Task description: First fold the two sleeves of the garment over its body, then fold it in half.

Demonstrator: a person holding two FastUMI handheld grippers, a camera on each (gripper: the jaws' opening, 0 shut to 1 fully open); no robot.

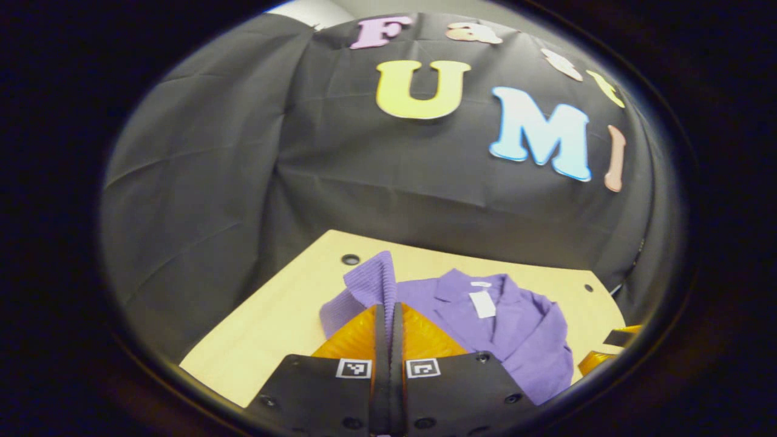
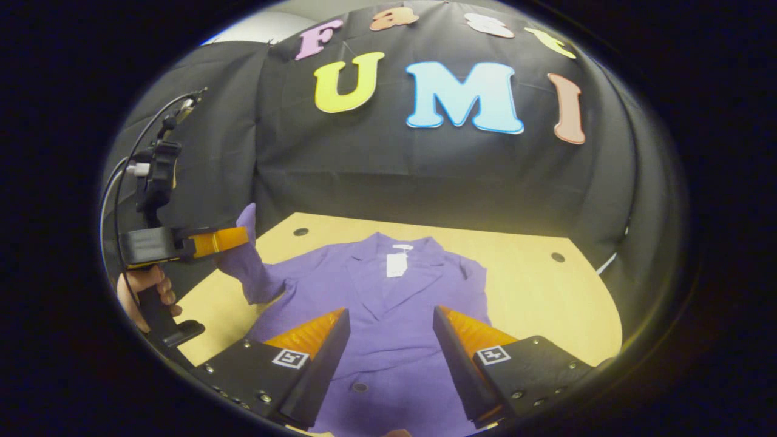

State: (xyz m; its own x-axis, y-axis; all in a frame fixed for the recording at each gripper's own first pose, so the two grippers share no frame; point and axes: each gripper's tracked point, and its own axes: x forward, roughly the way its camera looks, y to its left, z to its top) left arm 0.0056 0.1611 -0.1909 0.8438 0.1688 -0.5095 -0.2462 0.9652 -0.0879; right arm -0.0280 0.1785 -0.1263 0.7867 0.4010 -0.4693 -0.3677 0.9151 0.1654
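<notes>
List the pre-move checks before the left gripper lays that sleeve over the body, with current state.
1. Left gripper shut on the sleeve: ok, fingers closed with the purple cuff between them.
2. Sleeve lifted off the table: ok, in the right gripper view it rises from the shoulder to the raised left gripper.
3. Right gripper free: ok, open, hovering over the purple jacket, holding nothing.
4. Jacket body lying flat: ok, collar and white tag face up.
5. Other sleeve already folded: cannot tell; it lies bunched along the body's side.
6. Landing area on the body: not ok, the open right gripper hangs above it.
</notes>
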